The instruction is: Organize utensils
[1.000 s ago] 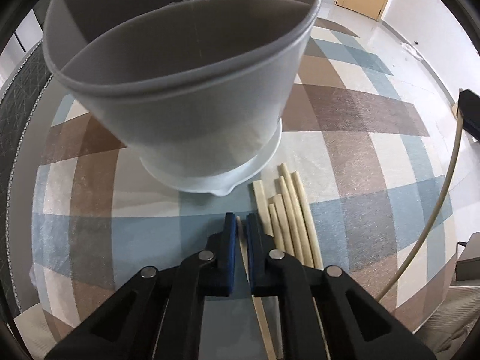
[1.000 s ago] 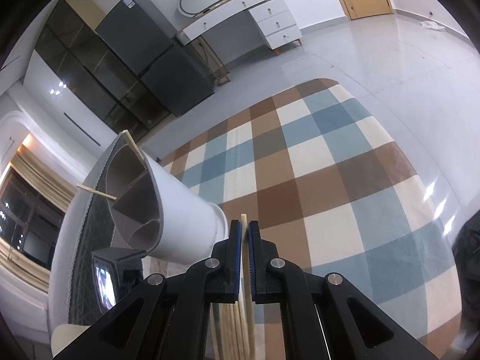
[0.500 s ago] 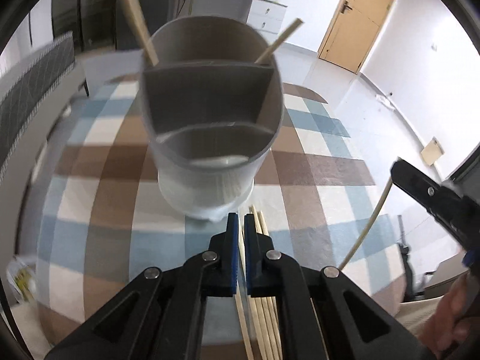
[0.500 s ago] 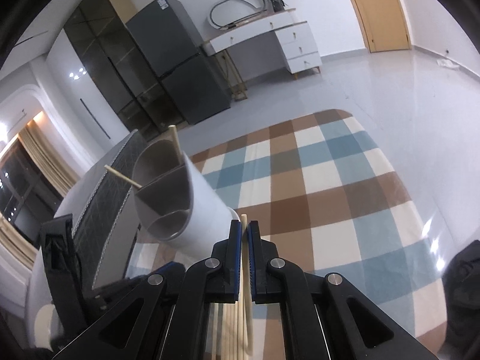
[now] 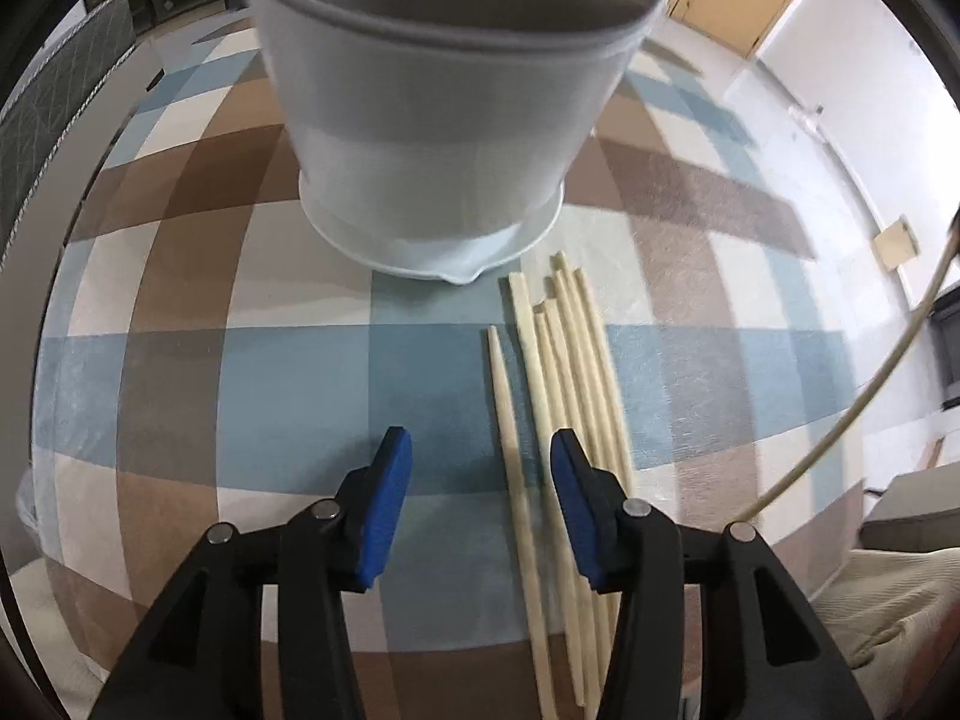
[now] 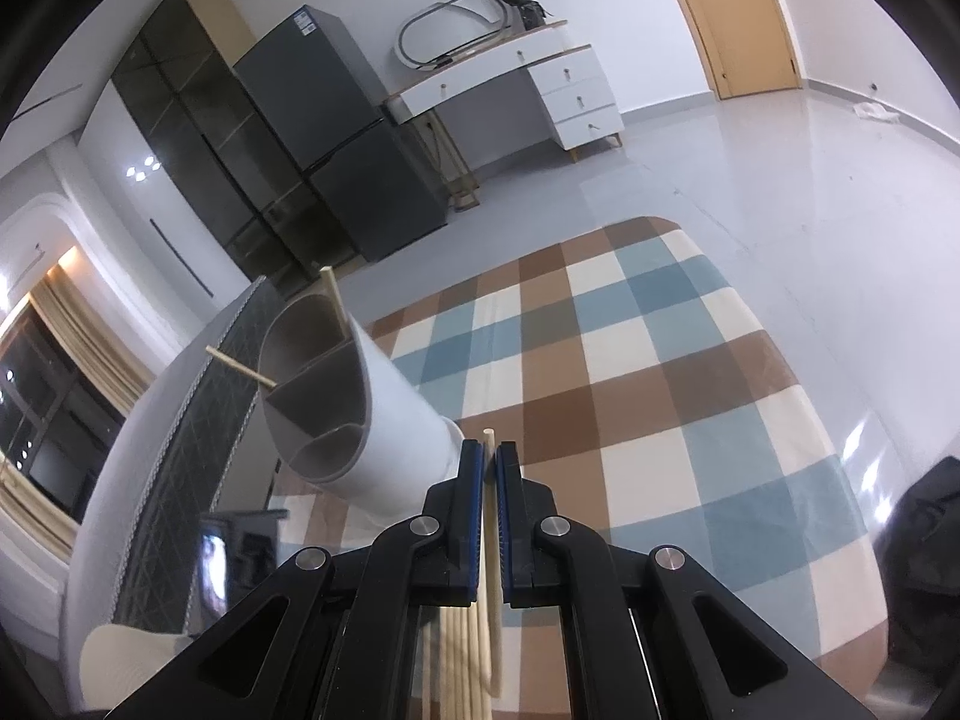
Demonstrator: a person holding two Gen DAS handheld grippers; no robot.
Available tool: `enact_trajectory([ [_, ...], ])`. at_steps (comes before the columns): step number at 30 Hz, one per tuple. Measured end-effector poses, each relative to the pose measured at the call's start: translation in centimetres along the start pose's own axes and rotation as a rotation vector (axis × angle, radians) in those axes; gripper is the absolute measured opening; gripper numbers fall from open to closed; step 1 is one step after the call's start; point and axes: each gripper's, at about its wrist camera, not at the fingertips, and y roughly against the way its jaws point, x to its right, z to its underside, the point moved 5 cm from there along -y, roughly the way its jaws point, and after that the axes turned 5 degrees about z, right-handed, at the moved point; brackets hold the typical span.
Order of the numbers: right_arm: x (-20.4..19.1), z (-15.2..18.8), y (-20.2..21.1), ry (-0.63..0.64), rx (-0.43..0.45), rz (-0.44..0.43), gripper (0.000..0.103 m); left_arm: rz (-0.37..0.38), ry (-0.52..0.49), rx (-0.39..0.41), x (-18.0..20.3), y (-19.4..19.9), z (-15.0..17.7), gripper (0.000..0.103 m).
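A grey divided utensil holder [image 5: 444, 90] stands on the checked cloth, close ahead in the left wrist view. Several pale chopsticks [image 5: 570, 372] lie side by side just right of its base. My left gripper [image 5: 480, 474] is open and empty, low over the cloth, with one chopstick [image 5: 510, 438] lying between its fingers. My right gripper [image 6: 489, 468] is shut on a chopstick [image 6: 489, 516], held up above the table. In the right wrist view the holder [image 6: 336, 396] has two chopsticks standing in its far compartments.
The checked cloth [image 5: 180, 372] covers the table. A dark quilted cushion [image 6: 186, 438] lies left of the holder. A fridge, cabinets and a white desk stand across the room, and a pale cable [image 5: 870, 384] curves at the right.
My left gripper has opened and let go of its chopstick, which now lies on the cloth. It has dropped low and close to the holder's base. My right gripper still holds its chopstick.
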Motion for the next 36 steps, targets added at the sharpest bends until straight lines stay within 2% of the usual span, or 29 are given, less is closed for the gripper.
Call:
enact_trajectory([
  [4, 0.5, -0.2, -0.4, -0.032, -0.013, -0.003, 0.004, -0.073, -0.049, 0.009, 0.6, -0.7, -0.1, 0.047],
  [6, 0.7, -0.4, -0.6, -0.039, -0.019, -0.004, 0.004, -0.074, -0.038, 0.006, 0.7, -0.9, -0.6, 0.047],
  [8, 0.8, -0.5, -0.9, -0.042, -0.024, -0.005, 0.004, -0.083, -0.034, -0.001, 1.1, -1.3, -1.2, 0.046],
  [10, 0.8, -0.5, -1.0, -0.044, -0.030, -0.006, 0.004, -0.128, -0.073, -0.004, 1.4, -1.5, -1.4, 0.042],
  [15, 1.1, -0.6, -1.3, -0.053, -0.040, -0.006, 0.004, -0.094, -0.043, -0.015, 1.4, -2.0, -2.2, 0.040],
  [17, 1.4, -0.7, -1.4, -0.063, -0.046, -0.004, 0.004, -0.004, 0.017, -0.007, 0.8, -1.2, -2.3, 0.040],
  [19, 1.6, -0.8, -1.6, -0.074, -0.048, -0.002, 0.004, 0.037, 0.054, 0.040, 0.0, 0.1, -2.5, 0.040],
  [22, 1.7, -0.9, -1.6, -0.086, -0.051, -0.004, 0.004, -0.011, 0.049, 0.093, -1.1, 1.1, -2.5, 0.040],
  [27, 1.1, -1.0, -1.6, -0.071, -0.045, -0.007, 0.004, 0.040, 0.117, 0.015, -2.8, -0.6, -1.8, 0.040],
  [36, 1.5, -1.0, -1.6, -0.082, -0.043, 0.002, 0.004, -0.068, -0.014, 0.004, -0.2, -1.5, -1.1, 0.041],
])
